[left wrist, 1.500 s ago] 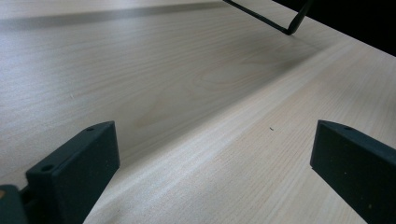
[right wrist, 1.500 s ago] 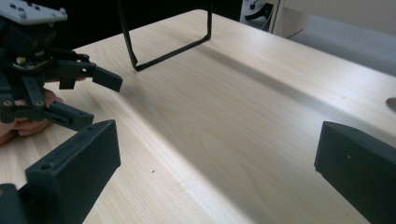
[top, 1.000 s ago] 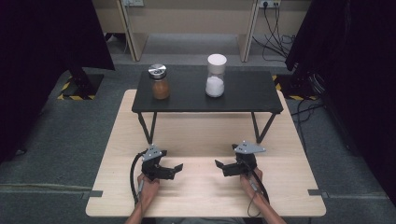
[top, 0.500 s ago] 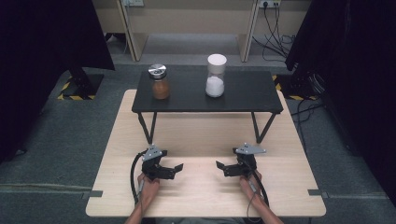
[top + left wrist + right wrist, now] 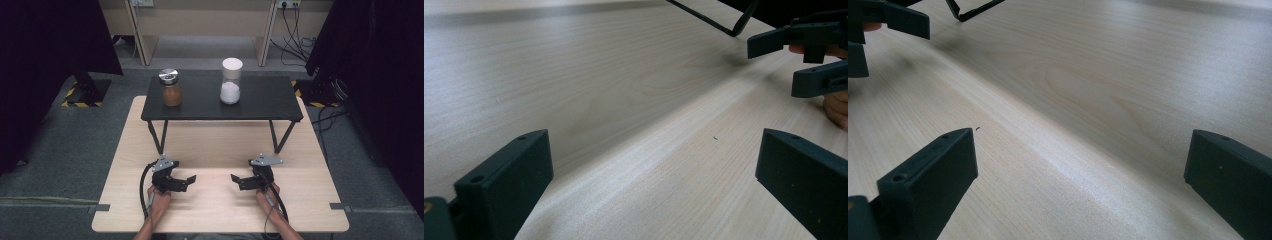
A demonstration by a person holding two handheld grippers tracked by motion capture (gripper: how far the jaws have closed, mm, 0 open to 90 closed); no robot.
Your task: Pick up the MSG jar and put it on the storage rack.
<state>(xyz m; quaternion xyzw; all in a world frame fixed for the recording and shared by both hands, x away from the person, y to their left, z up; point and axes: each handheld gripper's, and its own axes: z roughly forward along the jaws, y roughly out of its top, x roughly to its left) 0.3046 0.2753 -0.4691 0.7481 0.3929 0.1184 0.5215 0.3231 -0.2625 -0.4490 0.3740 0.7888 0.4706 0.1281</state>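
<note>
Both grippers rest low on the near part of the light wooden table, facing each other. My left gripper is open with nothing between its jaws, and in the left gripper view only bare wood lies between them. My right gripper is also open and empty, with bare wood in its gap in the right gripper view. Each gripper view shows the other gripper farther off, the right gripper and the left gripper. A hand holds each one from below.
A low black stand spans the far half of the table. On it stand a jar of brown contents with a metal lid and a white-lidded jar of white powder. A stand leg is also in the right gripper view.
</note>
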